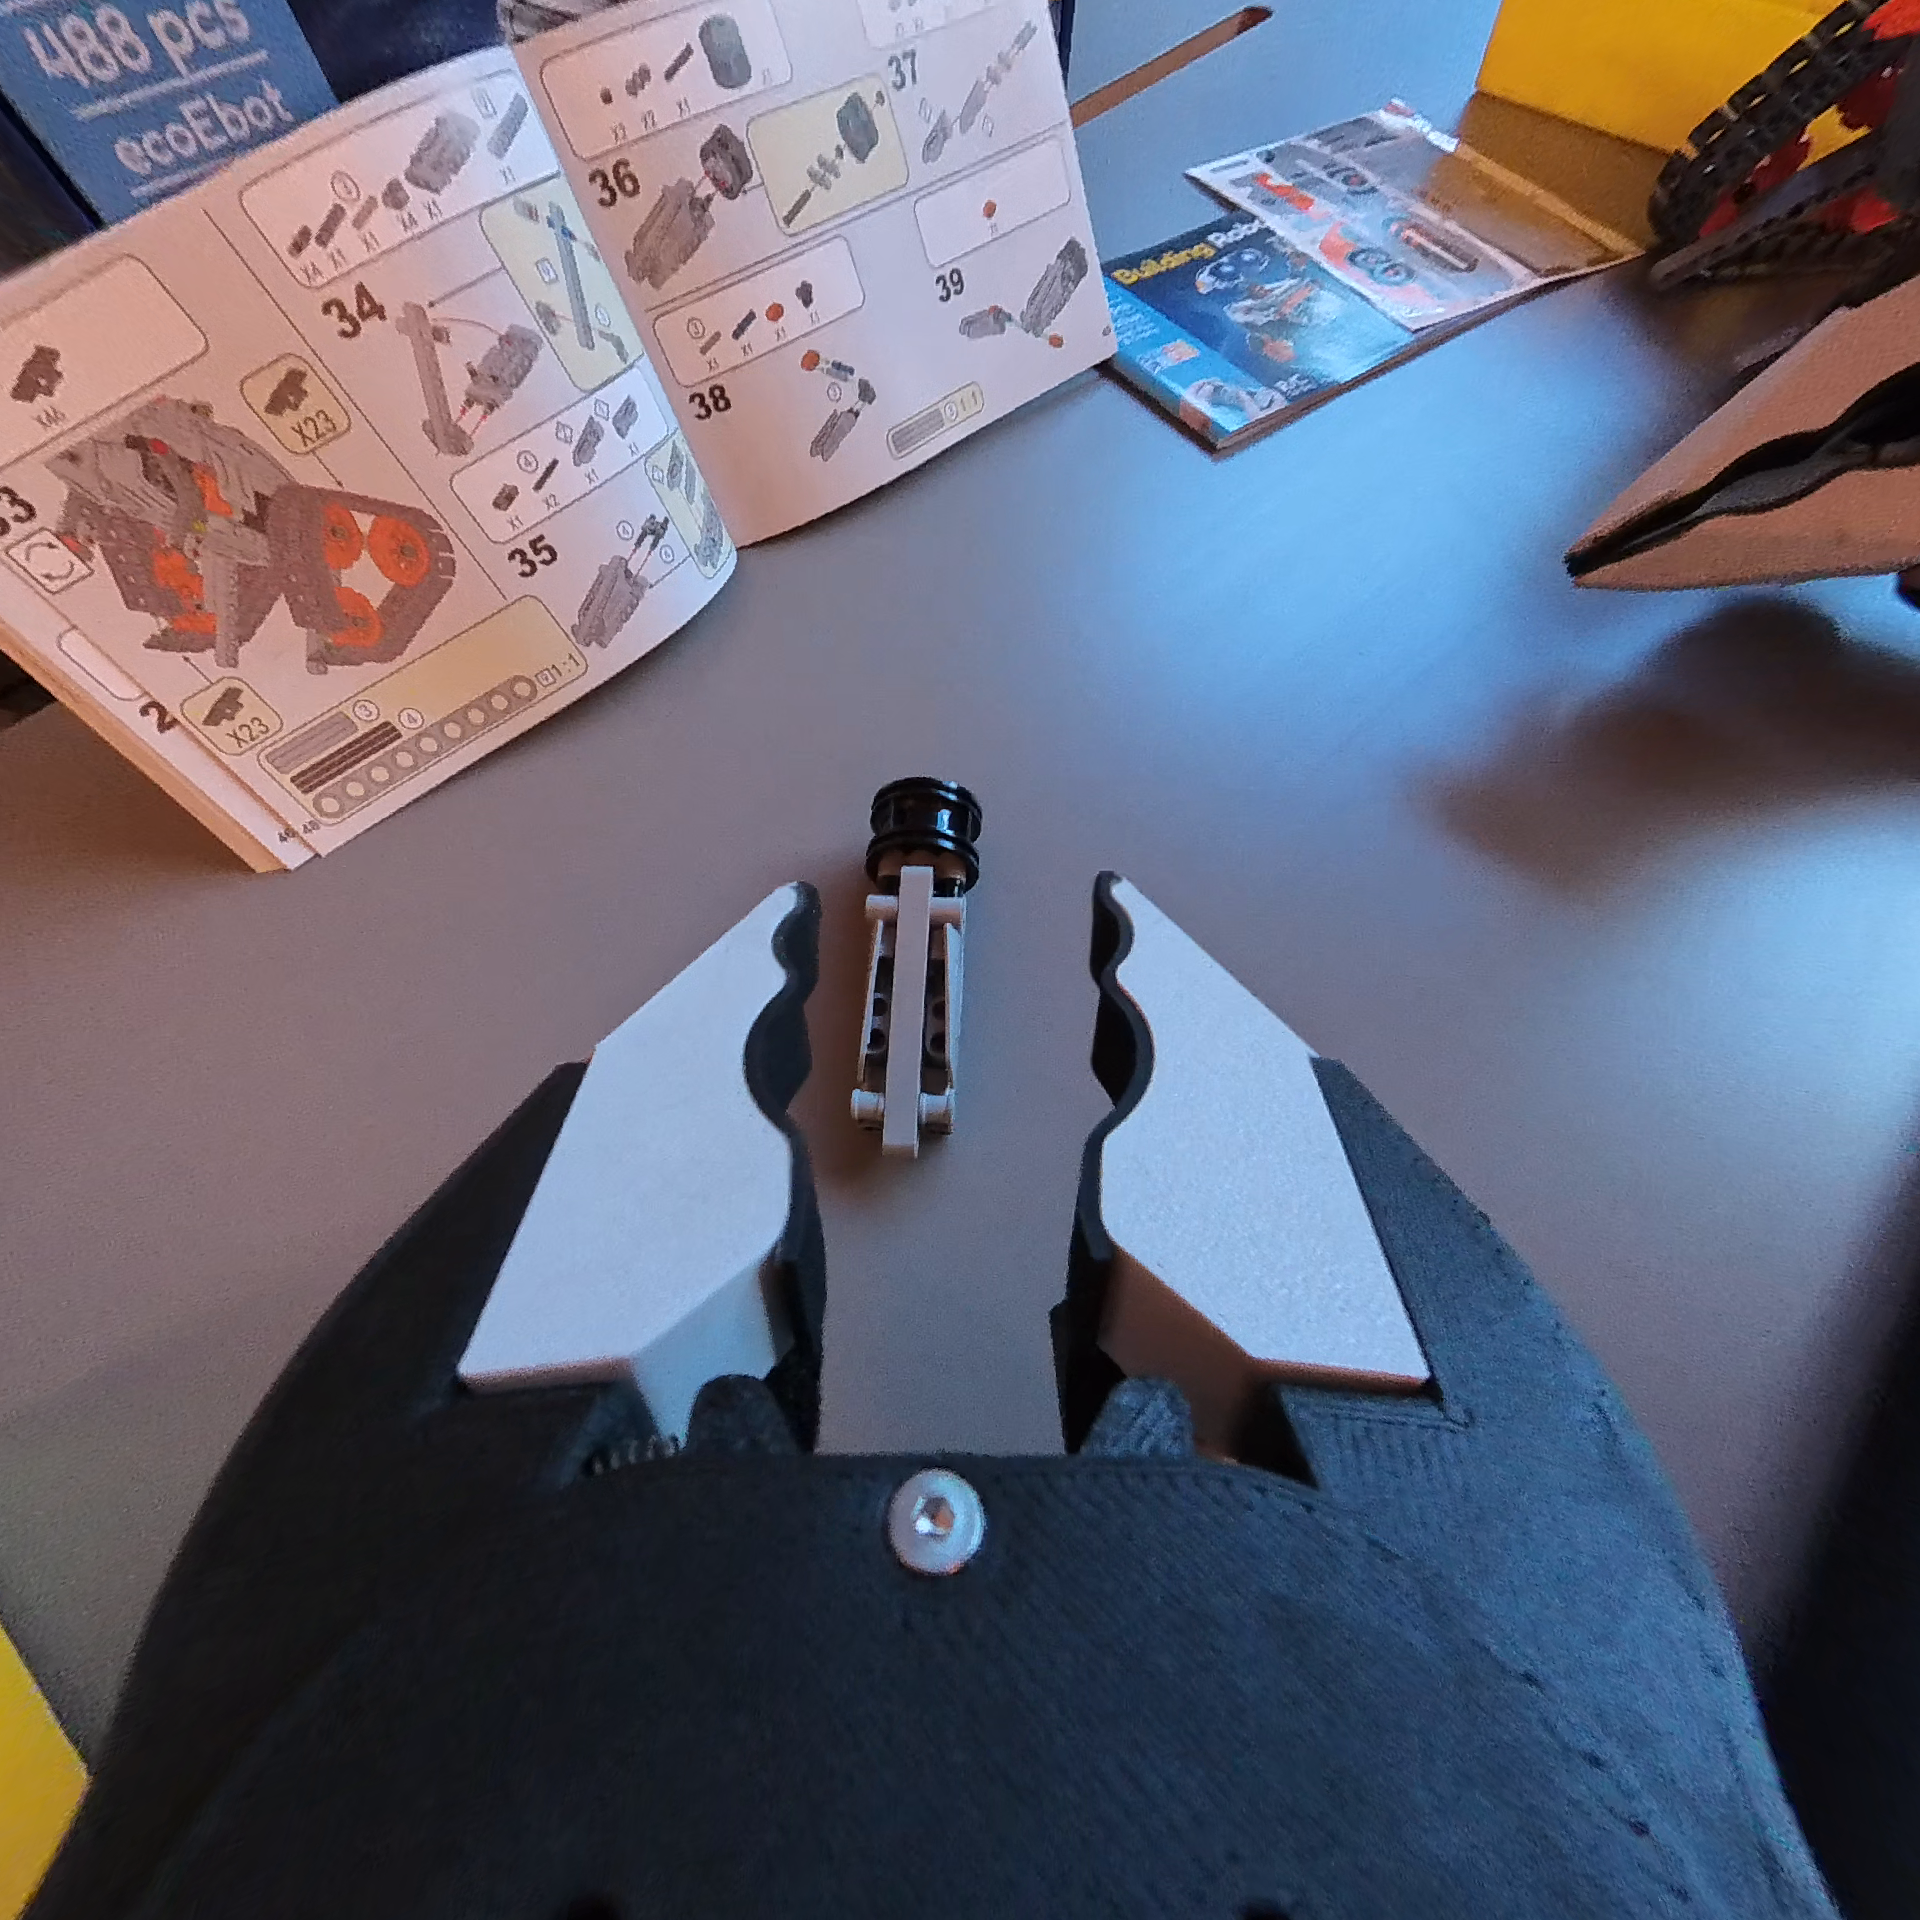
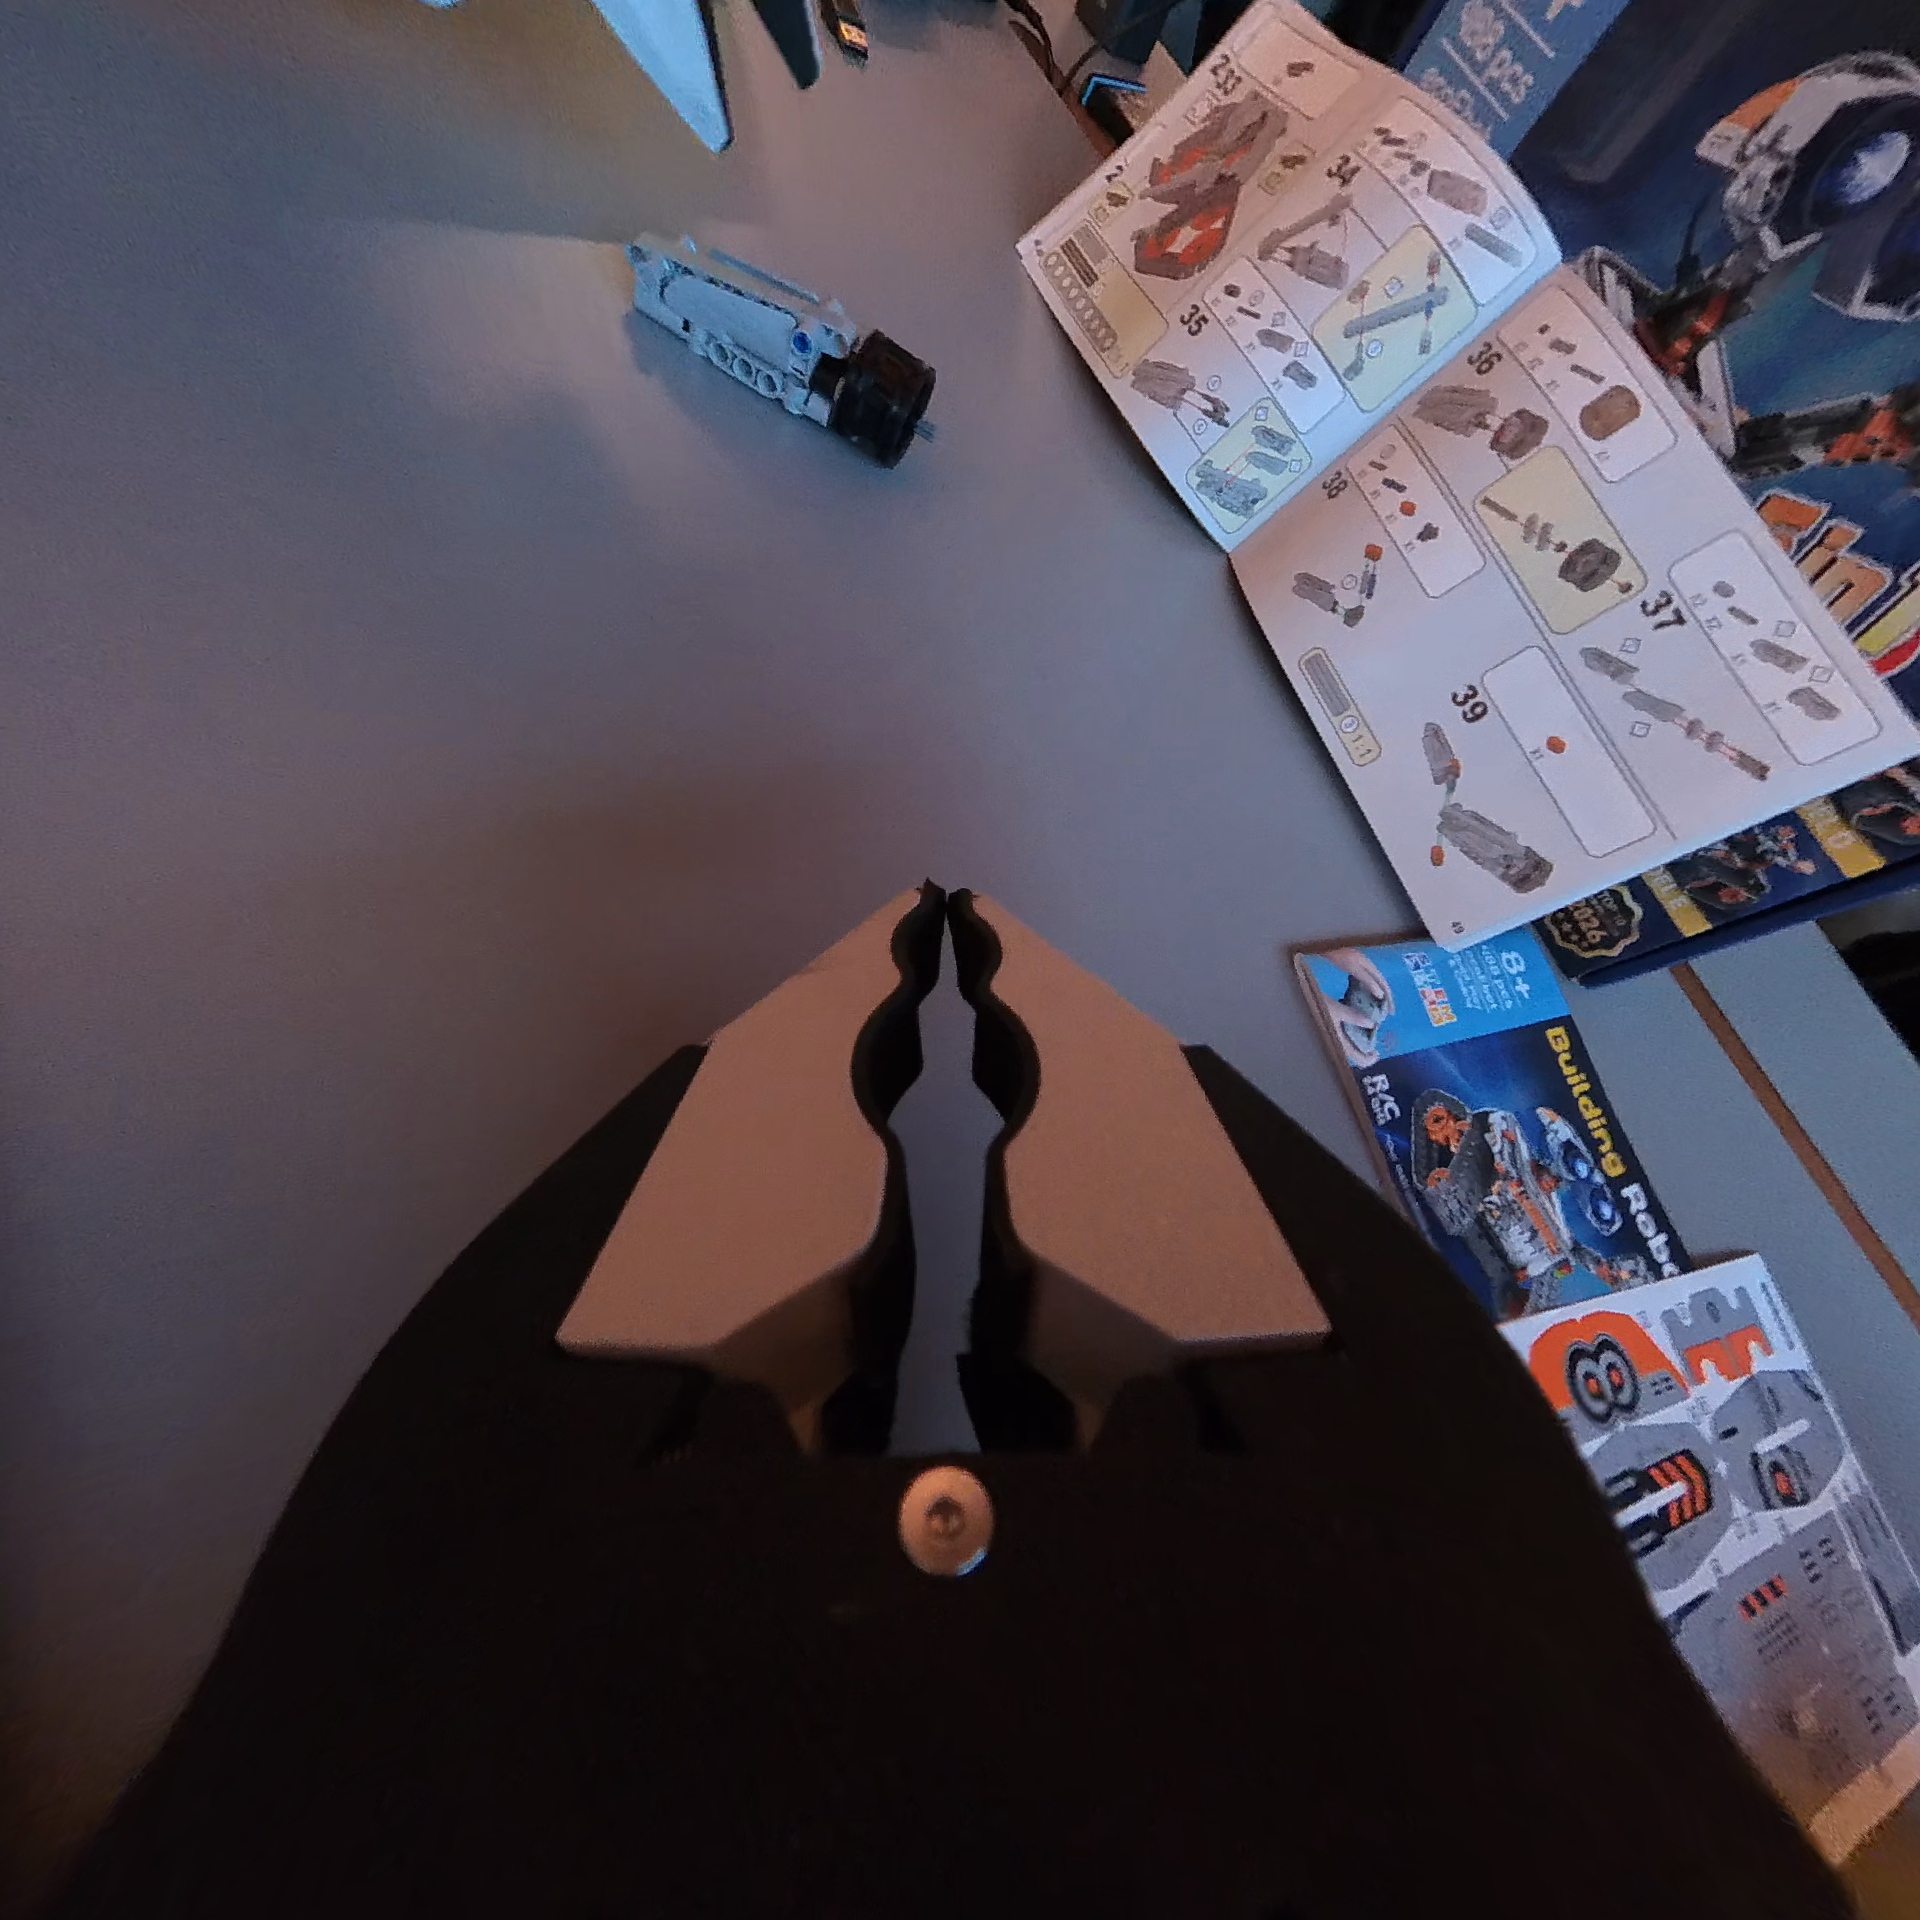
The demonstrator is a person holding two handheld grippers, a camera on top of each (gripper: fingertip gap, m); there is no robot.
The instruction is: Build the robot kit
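A small grey brick assembly with a black wheel hub at its far end (image 1: 912,997) lies on the grey table (image 1: 1247,831). My left gripper (image 1: 951,894) is open, one finger on each side of the assembly, not touching it. The same assembly (image 2: 774,338) shows far off in the right wrist view. My right gripper (image 2: 943,896) is shut and empty over bare table (image 2: 520,727). Its shut fingers (image 1: 1714,488) show at the right edge of the left wrist view. A left finger (image 2: 675,73) shows at the top of the right wrist view.
An open instruction booklet (image 1: 499,416) stands behind the assembly; it also shows in the right wrist view (image 2: 1455,468). A blue leaflet (image 1: 1247,322), a sticker sheet (image 1: 1392,218), a blue box (image 1: 156,94), a tracked black and red model (image 1: 1808,135) and yellow items (image 1: 1621,62) lie beyond. My hands' fingertips stand some 20 cm from each other.
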